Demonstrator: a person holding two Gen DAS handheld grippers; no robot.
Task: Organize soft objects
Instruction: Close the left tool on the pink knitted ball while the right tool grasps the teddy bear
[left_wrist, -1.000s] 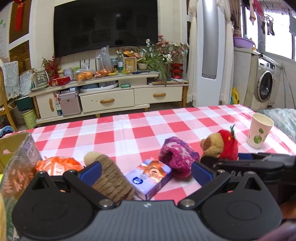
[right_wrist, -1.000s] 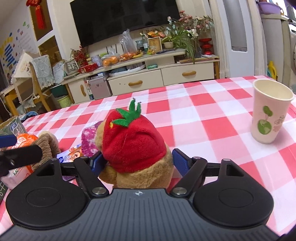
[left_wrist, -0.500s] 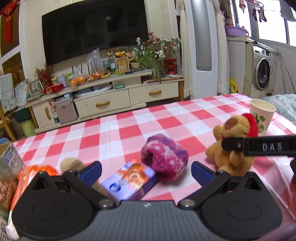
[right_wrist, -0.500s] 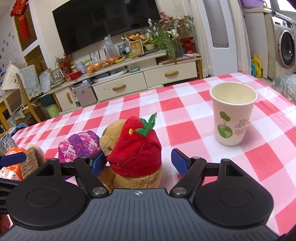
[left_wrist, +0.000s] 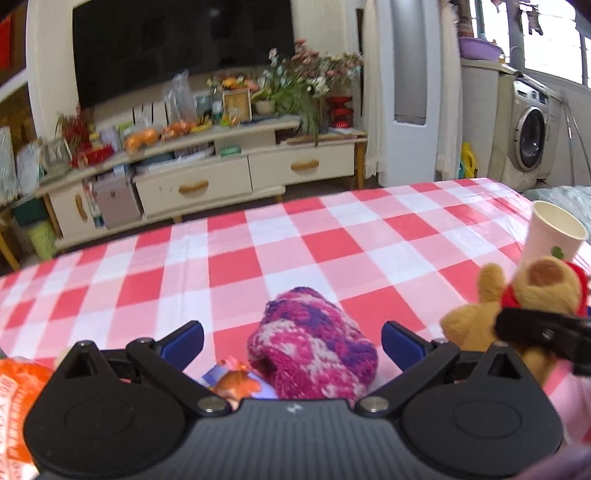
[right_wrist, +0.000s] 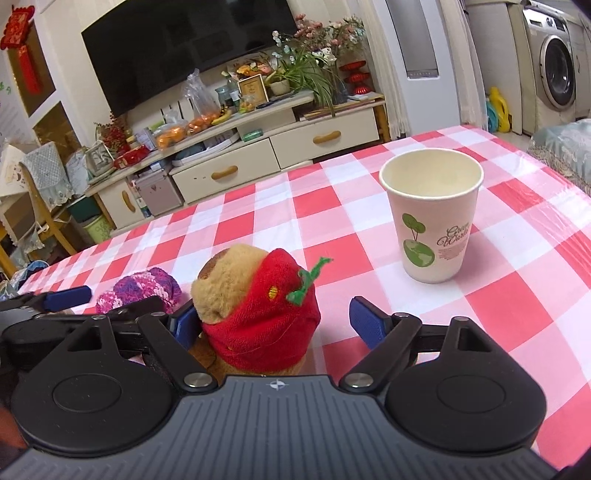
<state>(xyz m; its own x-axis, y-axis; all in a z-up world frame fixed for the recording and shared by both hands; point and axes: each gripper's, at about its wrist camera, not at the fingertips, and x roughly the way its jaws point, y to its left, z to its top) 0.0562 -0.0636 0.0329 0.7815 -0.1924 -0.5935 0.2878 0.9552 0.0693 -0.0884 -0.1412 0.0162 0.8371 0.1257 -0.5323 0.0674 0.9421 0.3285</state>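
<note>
A pink and purple knitted roll (left_wrist: 312, 345) lies on the red checked tablecloth (left_wrist: 258, 258), between the open fingers of my left gripper (left_wrist: 291, 341). It also shows in the right wrist view (right_wrist: 142, 288). A brown plush bear in a red strawberry hood (right_wrist: 258, 314) sits between the open fingers of my right gripper (right_wrist: 273, 325), closer to the left finger; neither pad visibly presses it. The bear also shows at the right of the left wrist view (left_wrist: 532, 291), with the right gripper's finger (left_wrist: 543, 332) across it.
A paper cup (right_wrist: 432, 218) stands upright right of the bear. A small printed box (left_wrist: 236, 380) lies by the knitted roll. An orange snack bag (left_wrist: 18, 398) lies at the left. A TV cabinet (left_wrist: 207, 173) stands beyond the table's far edge.
My left gripper has swung right, from the brown plush and box to the knitted roll. The bear has moved right, closer to the cup, and tilted, still between my right gripper's fingers.
</note>
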